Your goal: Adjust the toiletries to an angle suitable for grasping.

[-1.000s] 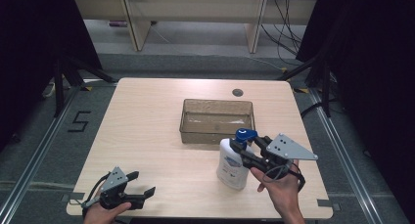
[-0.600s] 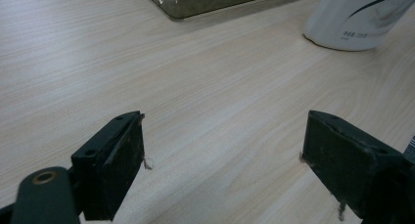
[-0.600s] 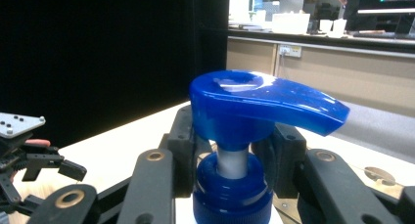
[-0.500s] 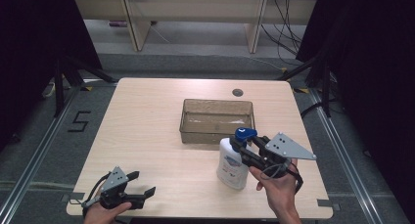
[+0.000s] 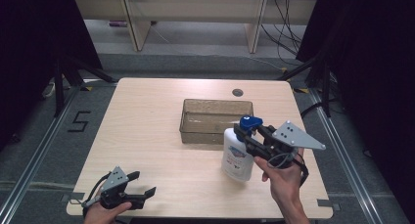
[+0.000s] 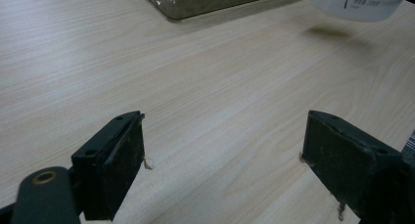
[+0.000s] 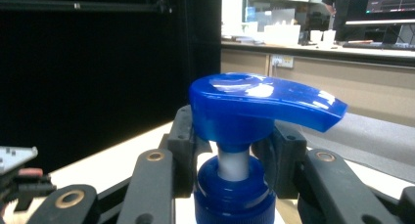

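- A white pump bottle (image 5: 236,156) with a blue pump head (image 5: 250,122) stands upright on the bench (image 5: 147,116), just ahead of the right tool and to that tool's left side as seen from the high view.
- The right tool (image 5: 243,134) has its two black jaws closed around the bottle's neck, under the blue head; in the right gripper view the jaws press on either side of the white stem (image 7: 234,165), with the blue pump head (image 7: 259,106) above them and the blue collar (image 7: 235,197) below.
- The person's right hand (image 5: 283,177) holds that tool from behind, and its grey three-cornered plate (image 5: 296,135) sits above the hand.
- In the left gripper view the bottle's base (image 6: 362,0) seems to hang slightly above its shadow on the bench, but the edge of the frame cuts it off, so whether it touches the wood cannot be told.
- A clear, rectangular plastic bin (image 5: 215,120) sits on the bench just beyond the bottle, farther from the right tool; it looks empty.
- The left tool (image 5: 142,190) rests well apart from the bottle, at the bench's near-left corner, in the person's left hand (image 5: 105,212).
- Its jaws stand wide apart and hold nothing; bare wood (image 6: 210,111) shows between them.
- A small round grommet (image 5: 238,92) sits in the bench beyond the bin.
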